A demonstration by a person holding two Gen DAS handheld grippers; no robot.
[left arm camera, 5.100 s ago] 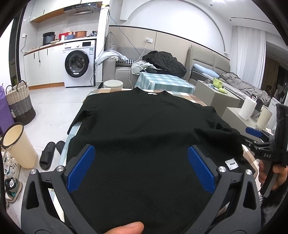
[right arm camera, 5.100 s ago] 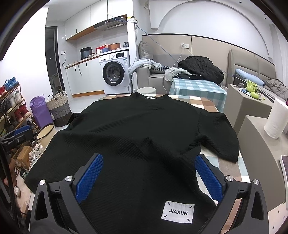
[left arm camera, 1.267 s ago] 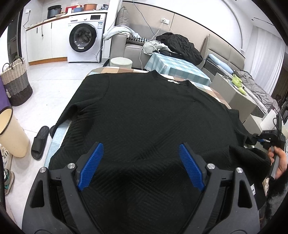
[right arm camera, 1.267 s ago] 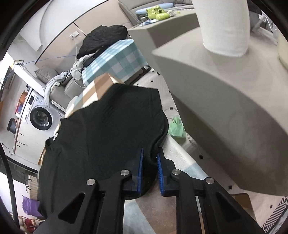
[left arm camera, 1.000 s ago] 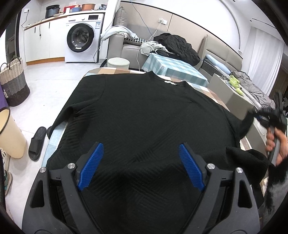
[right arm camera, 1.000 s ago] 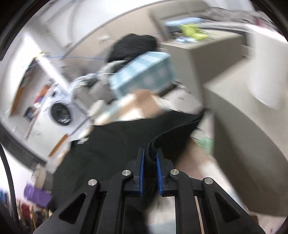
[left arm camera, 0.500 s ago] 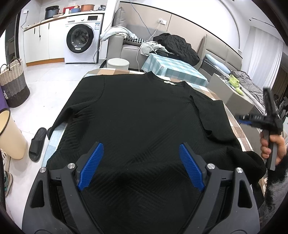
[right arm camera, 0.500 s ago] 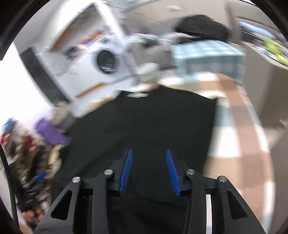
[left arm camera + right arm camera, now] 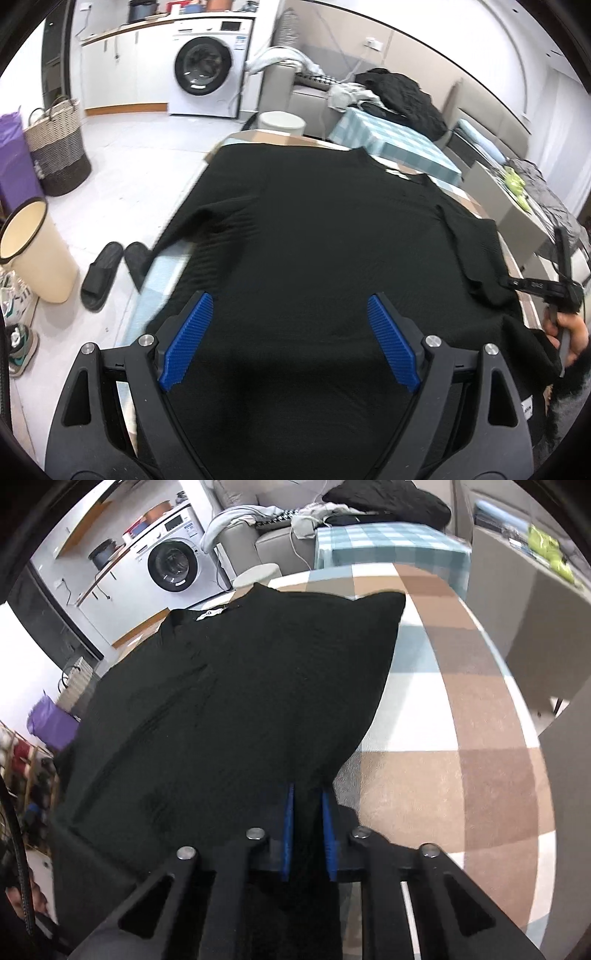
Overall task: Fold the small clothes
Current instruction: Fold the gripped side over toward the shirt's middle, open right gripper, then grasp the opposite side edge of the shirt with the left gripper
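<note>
Lying spread over a table (image 9: 461, 709) covered in a brown, white and pale blue checked cloth, the black top (image 9: 325, 236) is a dark knit with a faint ribbed or herringbone texture, its neckline toward the far end with a small white label (image 9: 211, 613) at the collar; its left sleeve (image 9: 207, 225) stretches out flat and hangs partly over the table edge; on the right side the sleeve has been turned inward so that it lies over the body, leaving a straight slanted edge against the bare cloth; a second small white tag (image 9: 527, 410) shows near the hem at the lower right of the left wrist view.

The right gripper (image 9: 308, 805) is closing at the top's right edge, and black fabric sits between its blue pads, which press on it; a hand (image 9: 570, 334) holds that tool at the right of the left wrist view. The left gripper (image 9: 288, 332) hovers above the lower middle of the top with its blue fingers (image 9: 186, 341) spread wide apart and nothing caught between them.

Beyond the table stand a washing machine (image 9: 205, 66), a sofa piled with clothes (image 9: 399, 92), a woven basket (image 9: 59, 147), a cream bin (image 9: 37, 251) and black slippers (image 9: 110, 269) on the floor.
</note>
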